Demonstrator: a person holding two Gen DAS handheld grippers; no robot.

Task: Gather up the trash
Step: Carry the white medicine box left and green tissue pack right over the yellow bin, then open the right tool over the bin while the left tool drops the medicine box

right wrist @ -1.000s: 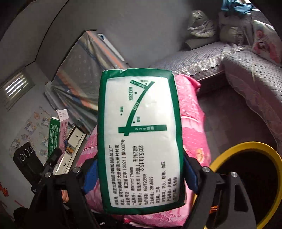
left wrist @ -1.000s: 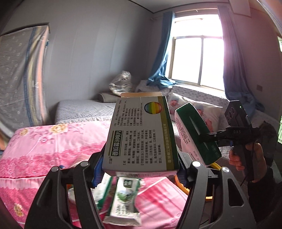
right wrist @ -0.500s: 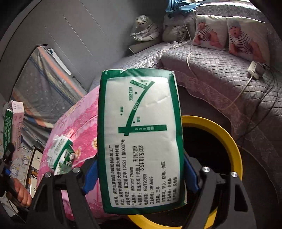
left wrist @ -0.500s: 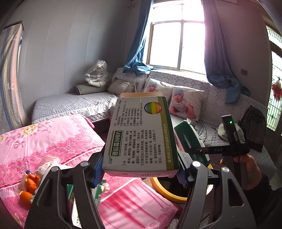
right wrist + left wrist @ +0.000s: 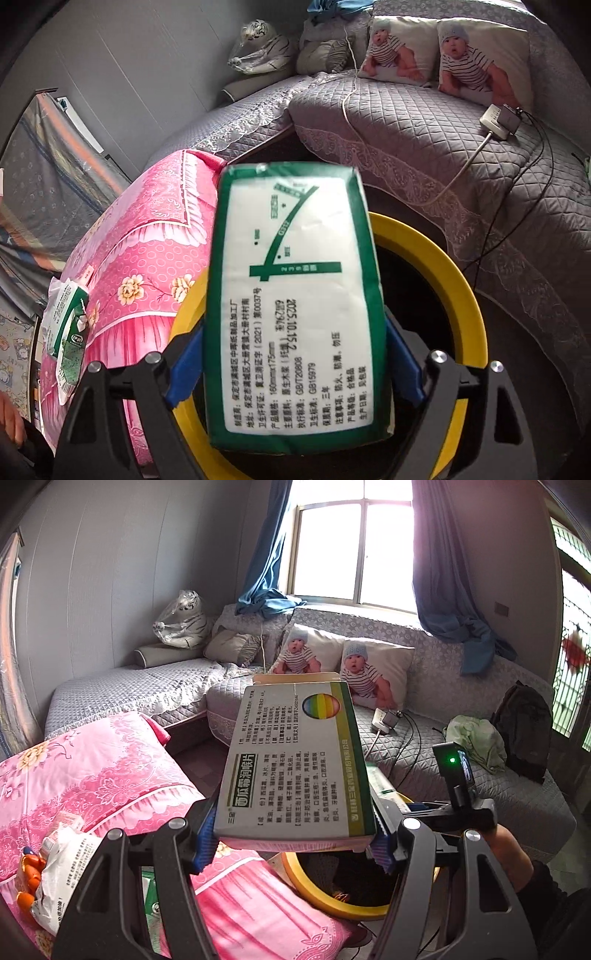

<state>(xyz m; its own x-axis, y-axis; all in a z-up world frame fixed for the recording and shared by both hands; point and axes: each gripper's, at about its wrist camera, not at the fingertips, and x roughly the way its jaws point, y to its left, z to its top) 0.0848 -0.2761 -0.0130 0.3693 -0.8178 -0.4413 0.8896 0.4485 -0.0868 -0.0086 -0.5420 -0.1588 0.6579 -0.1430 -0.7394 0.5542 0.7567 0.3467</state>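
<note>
Over the yellow-rimmed bin (image 5: 458,280), the right gripper (image 5: 295,365) has the green tissue pack (image 5: 295,295) between its blue pads; its jaws are opening, and the pack looks slightly blurred, with gaps showing at both pads. The bin's dark mouth lies directly beneath the pack, its rim close against the corner of the pink quilt (image 5: 147,236). Beside it, the left gripper (image 5: 293,843) is clamped on a lozenge box (image 5: 295,760), held just past the quilt's edge (image 5: 122,775) near the bin's rim (image 5: 317,893). Along the quilt's far edge lie a milk carton (image 5: 70,343) and a crumpled wrapper (image 5: 62,878). Bare floor shows between the quilt and the grey sofa (image 5: 424,140).
</note>
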